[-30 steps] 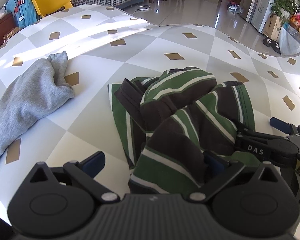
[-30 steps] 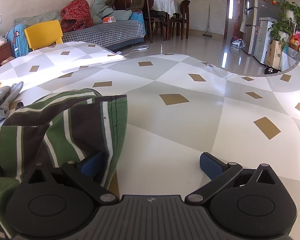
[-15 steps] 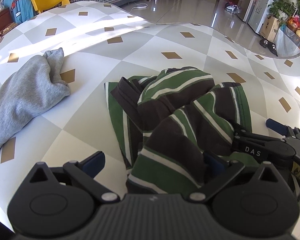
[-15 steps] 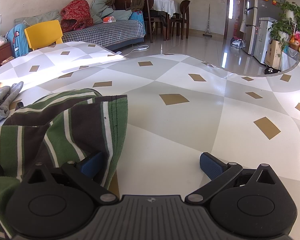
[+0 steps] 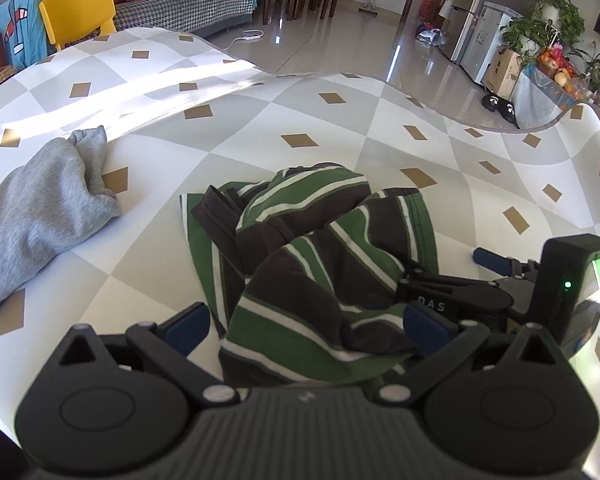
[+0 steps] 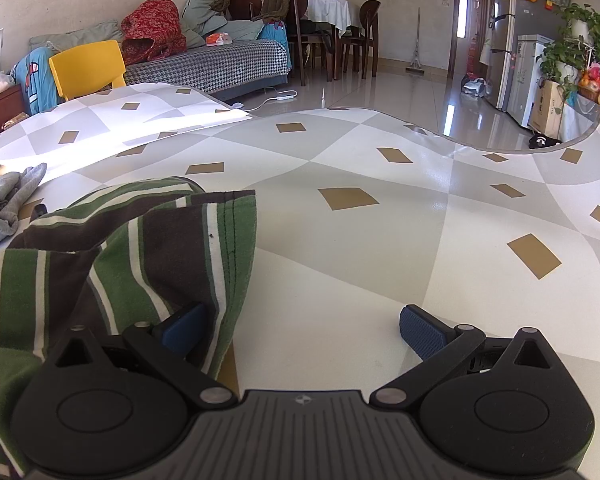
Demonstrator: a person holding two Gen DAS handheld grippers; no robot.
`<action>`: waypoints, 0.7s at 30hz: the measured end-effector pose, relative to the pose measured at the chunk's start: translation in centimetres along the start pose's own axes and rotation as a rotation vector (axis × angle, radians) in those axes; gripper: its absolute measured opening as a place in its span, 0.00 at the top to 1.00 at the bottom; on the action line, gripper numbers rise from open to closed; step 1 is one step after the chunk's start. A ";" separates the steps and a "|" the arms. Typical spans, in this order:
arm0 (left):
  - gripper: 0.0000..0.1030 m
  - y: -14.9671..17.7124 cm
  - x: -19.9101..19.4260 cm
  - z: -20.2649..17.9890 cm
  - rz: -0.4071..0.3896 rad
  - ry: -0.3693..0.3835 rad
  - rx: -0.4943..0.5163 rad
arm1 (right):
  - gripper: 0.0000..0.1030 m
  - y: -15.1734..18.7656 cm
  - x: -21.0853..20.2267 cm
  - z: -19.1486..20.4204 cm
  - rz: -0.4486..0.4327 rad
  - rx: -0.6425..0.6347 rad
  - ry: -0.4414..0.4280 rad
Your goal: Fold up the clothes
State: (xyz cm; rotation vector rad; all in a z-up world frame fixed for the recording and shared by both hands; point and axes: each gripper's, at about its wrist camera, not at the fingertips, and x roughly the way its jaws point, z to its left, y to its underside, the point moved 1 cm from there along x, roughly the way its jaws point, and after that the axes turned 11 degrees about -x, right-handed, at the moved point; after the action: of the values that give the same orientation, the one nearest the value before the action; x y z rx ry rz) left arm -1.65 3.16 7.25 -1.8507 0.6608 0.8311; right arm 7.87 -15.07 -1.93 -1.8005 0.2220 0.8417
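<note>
A green, brown and white striped garment (image 5: 312, 248) lies crumpled on the checked table cover (image 5: 340, 128). My left gripper (image 5: 306, 324) is open, and a bunched fold of the garment sits between its blue pads. The right gripper's black body (image 5: 460, 296) rests at the garment's right edge. In the right wrist view my right gripper (image 6: 302, 330) is open on the table. The striped garment (image 6: 140, 248) drapes its hem over the left finger (image 6: 184, 328); the right finger (image 6: 420, 330) is bare.
A grey sweatshirt (image 5: 48, 208) lies on the table to the left of the striped garment. The table's curved far edge (image 5: 480, 124) drops to a shiny floor. A yellow chair (image 5: 78, 10) and a sofa (image 6: 220, 64) stand beyond the far left.
The left gripper has lifted and drawn back a little, so more of the right gripper's body shows. The right wrist view is the same. Both grippers stay open.
</note>
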 end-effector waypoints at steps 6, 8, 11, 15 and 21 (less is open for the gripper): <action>0.00 -0.4 -2.2 -0.5 0.009 0.119 -0.058 | 0.00 0.0 0.0 0.0 0.000 0.000 0.000; 0.00 -0.8 -2.8 -0.3 0.013 0.130 -0.086 | 0.00 0.0 0.0 0.0 0.000 0.000 0.000; 0.00 -1.5 -2.9 0.5 0.006 0.126 -0.115 | 0.00 0.0 0.0 0.0 0.000 0.000 0.000; 0.00 -1.7 -2.2 1.9 0.011 0.088 -0.146 | 0.00 0.0 0.0 0.0 0.000 0.000 0.000; 0.00 -1.5 -0.6 5.5 0.052 0.076 -0.288 | 0.00 0.0 0.0 0.0 0.000 0.000 0.000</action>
State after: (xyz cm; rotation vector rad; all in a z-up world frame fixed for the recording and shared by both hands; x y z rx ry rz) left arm -2.25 8.82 6.90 -2.1402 0.6661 0.9317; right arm 7.88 -15.06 -1.93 -1.8007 0.2221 0.8418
